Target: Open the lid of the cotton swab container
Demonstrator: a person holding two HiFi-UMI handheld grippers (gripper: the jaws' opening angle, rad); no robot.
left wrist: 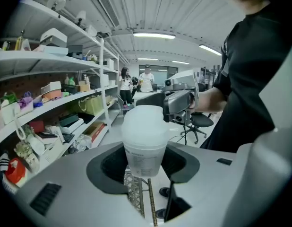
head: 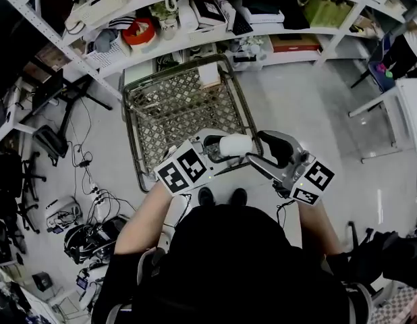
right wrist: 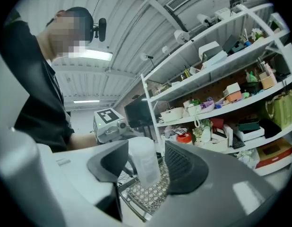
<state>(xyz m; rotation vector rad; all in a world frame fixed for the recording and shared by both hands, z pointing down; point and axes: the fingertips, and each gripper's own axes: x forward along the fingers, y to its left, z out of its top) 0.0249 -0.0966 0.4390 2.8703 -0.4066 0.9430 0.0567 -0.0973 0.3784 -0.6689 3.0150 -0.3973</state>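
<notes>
The cotton swab container [head: 235,145] is a cloudy white plastic tub with a rounded lid, held in the air above a shopping cart. My left gripper [head: 218,147] is shut on its lower body; in the left gripper view the container [left wrist: 145,136] stands upright between the dark pads of the left gripper [left wrist: 145,162]. My right gripper [head: 257,155] is at the lid end, and it shows beyond the tub as the right gripper [left wrist: 181,100] in that view. In the right gripper view the container [right wrist: 143,162] lies between the jaws of the open right gripper [right wrist: 145,167], with a gap on the right side.
A wire shopping cart [head: 181,106] stands directly below the grippers. Curved white shelves [head: 215,19] full of household goods run behind it. Cables and power strips [head: 94,201] lie on the floor at left, near a black chair [head: 19,174]. The person's shoes show below the grippers.
</notes>
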